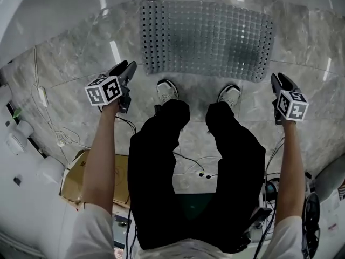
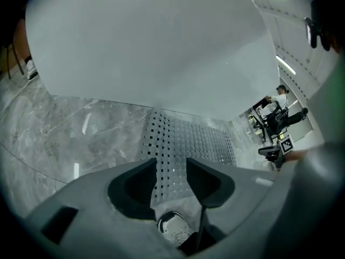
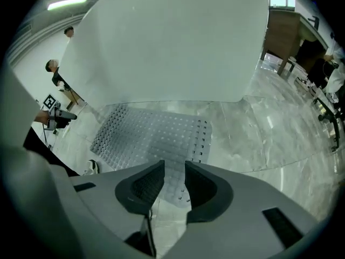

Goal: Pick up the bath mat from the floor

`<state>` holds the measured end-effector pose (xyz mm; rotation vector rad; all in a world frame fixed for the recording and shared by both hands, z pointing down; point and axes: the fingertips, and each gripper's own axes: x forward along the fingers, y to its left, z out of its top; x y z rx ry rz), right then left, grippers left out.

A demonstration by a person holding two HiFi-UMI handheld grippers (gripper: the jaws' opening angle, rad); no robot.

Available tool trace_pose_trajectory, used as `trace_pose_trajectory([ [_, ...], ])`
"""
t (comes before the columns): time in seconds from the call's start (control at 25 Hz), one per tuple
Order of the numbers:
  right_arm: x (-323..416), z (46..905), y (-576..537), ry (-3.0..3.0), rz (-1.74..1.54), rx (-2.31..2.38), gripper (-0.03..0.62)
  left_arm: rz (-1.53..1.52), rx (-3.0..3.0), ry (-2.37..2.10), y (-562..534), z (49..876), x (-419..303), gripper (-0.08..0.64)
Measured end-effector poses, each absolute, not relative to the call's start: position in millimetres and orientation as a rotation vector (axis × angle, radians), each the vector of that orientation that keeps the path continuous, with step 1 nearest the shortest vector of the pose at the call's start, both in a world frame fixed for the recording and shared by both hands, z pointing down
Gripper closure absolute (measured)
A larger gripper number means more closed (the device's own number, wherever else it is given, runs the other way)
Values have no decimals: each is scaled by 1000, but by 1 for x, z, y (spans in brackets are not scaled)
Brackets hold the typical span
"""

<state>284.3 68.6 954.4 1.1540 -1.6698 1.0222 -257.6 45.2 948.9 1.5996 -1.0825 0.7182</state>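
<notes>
A grey translucent bath mat with a grid of holes lies flat on the marble floor, just ahead of the person's shoes. My left gripper hangs in the air near the mat's near left corner, jaws open with nothing between them. Off the mat's near right corner, my right gripper is also held above the floor, open and empty. The left gripper view looks between the parted jaws down onto the mat. In the right gripper view the mat shows beyond the gap.
A white curved wall rises behind the mat. A cardboard box, a power strip and cables lie at the left rear. More cables and gear sit behind the right leg. Another person is seated far off.
</notes>
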Motion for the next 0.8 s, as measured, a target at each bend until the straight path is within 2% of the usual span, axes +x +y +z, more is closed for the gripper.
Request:
trace_pose_trajectory([
  [0.32, 304, 1047, 55, -1580, 1074, 1206, 471, 738, 1574, -1062, 35, 1034, -258, 348],
  [0.8, 327, 1120, 48, -1545, 1144, 1315, 402, 650, 1564, -1100, 1, 1106, -282, 318],
])
